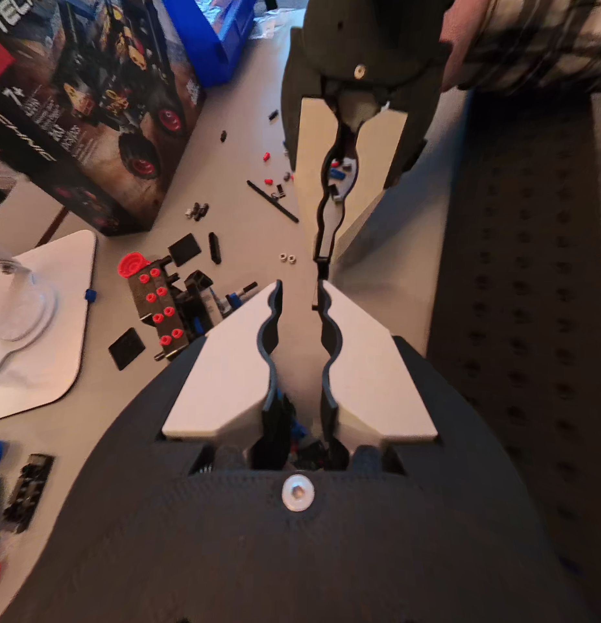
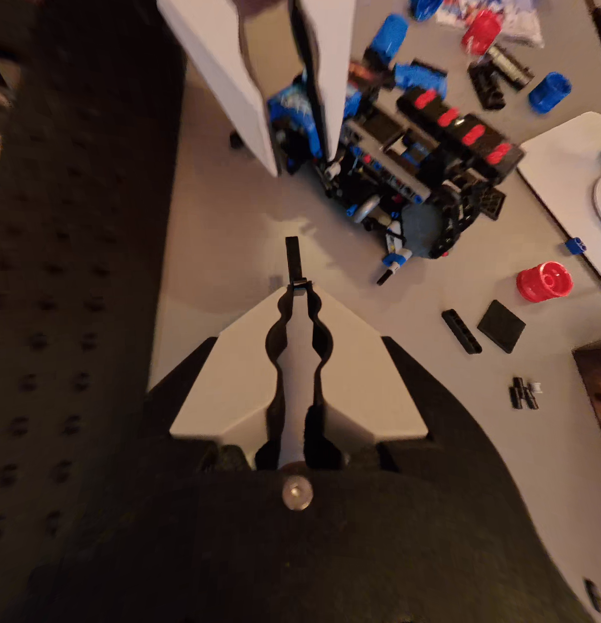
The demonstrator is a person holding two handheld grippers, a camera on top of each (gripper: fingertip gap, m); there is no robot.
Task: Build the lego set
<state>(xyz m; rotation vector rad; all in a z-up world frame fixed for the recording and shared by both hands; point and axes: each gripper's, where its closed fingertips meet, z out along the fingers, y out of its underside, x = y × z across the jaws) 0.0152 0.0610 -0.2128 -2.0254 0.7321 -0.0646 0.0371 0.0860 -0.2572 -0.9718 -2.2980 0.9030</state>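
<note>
The right gripper (image 2: 297, 286) has its jaws closed on the end of a short, thin black plastic lego beam (image 2: 293, 259), which sticks straight out past the fingertips along the gripper's own line, clear of the pale grey surface (image 2: 225, 215) below. The left gripper (image 1: 300, 286) faces it nearly head-on with its jaws parted by a narrow gap and nothing between them; in the left wrist view the free end of the beam (image 1: 321, 269) reaches right up to the left gripper's right fingertip, slightly off the centre of the gap. So the beam's long axis runs almost straight from one gripper to the other, and a hand-over or a regrip looks likely, with the left jaws needing a small shift sideways to straddle the beam. The partly built black, grey and blue lego model with a row of red pins (image 2: 423, 158) rests on the surface ahead and to the right of the right gripper, just beside the left gripper's white fingers (image 2: 225, 84). Loose pieces lie nearby, among them a red plastic wheel hub (image 2: 543, 281).
</note>
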